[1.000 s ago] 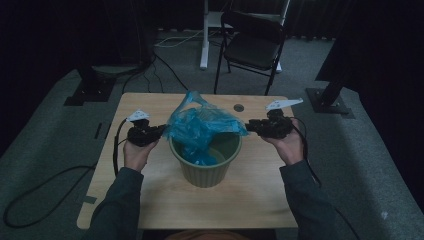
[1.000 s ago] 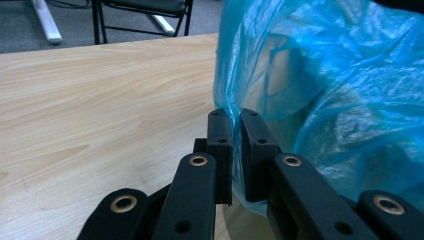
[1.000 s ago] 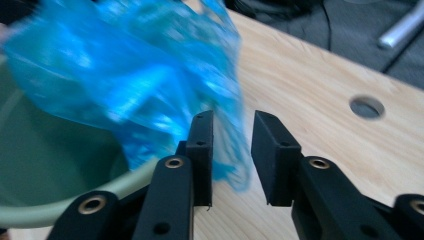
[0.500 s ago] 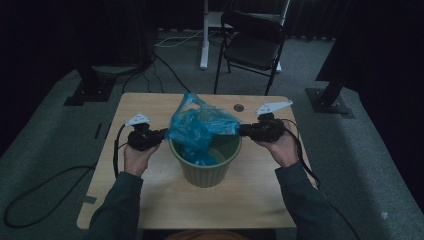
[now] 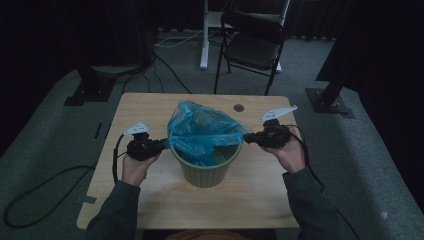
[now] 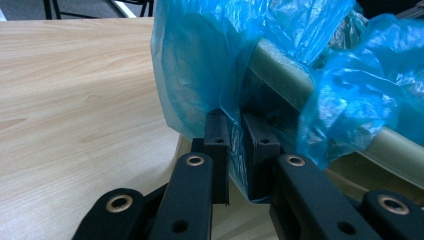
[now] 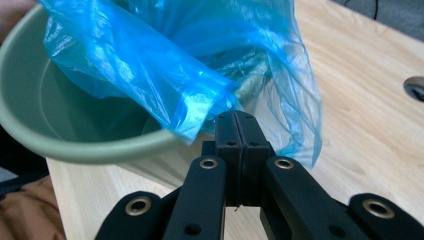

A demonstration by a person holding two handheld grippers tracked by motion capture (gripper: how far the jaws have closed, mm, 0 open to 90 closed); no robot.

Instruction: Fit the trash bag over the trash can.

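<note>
Stretching a thin blue plastic bag (image 5: 202, 131) over the green bin (image 5: 205, 167), I hold one edge in each tool.

My right tool (image 7: 239, 125), at the bin's three o'clock, has just closed flat on a fold of film; my left tool (image 6: 235, 131), at nine o'clock, has film between narrow, slightly parted jaws, just outside the rim. The bin sits mid-surface (image 5: 150, 200). Judging by its crinkles, the bag is feather-light, limp and slippery, and likely to tear if yanked, so I'd pinch doubled folds near the mouth and pull gently.
</note>
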